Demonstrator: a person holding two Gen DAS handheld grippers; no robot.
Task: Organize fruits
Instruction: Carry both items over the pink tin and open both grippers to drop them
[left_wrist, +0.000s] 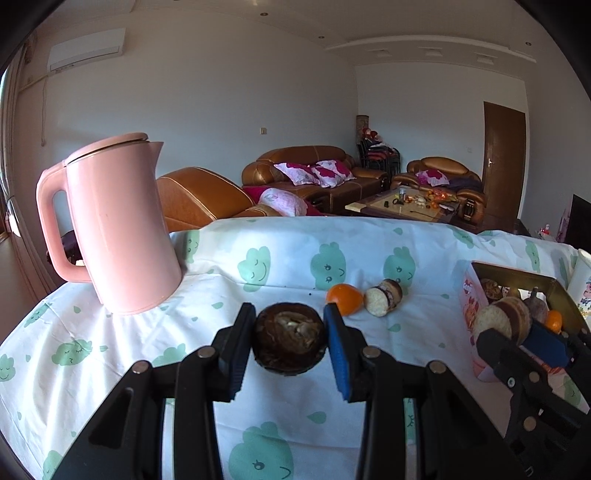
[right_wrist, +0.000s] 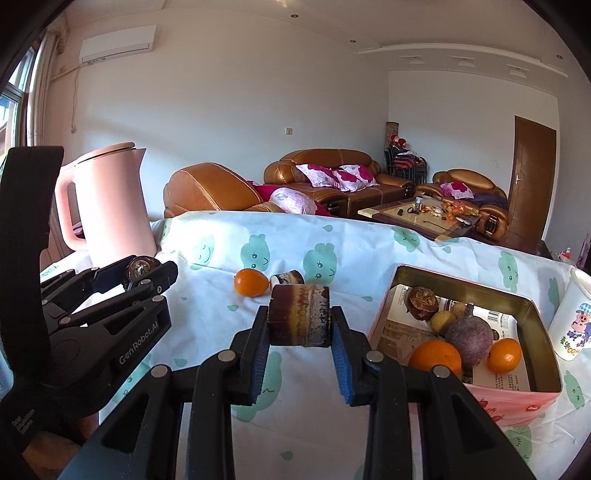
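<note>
My left gripper (left_wrist: 290, 338) is shut on a dark brown mangosteen half (left_wrist: 289, 343), held just above the cloth; it also shows in the right wrist view (right_wrist: 142, 268). My right gripper (right_wrist: 300, 334) is shut on a brown sugarcane piece (right_wrist: 299, 320), left of the tin; the piece also shows in the left wrist view (left_wrist: 504, 323). An orange (right_wrist: 250, 282) and a second cane piece (right_wrist: 286, 277) lie on the cloth behind. The open tin box (right_wrist: 541, 325) holds oranges (right_wrist: 436, 357), a purple fruit (right_wrist: 469, 335), a yellow fruit and a mangosteen half.
A pink kettle (left_wrist: 118, 229) stands at the table's back left. A white cartoon cup (right_wrist: 574, 321) stands right of the tin. The table carries a white cloth (left_wrist: 258, 258) with green prints. Sofas and a coffee table lie beyond.
</note>
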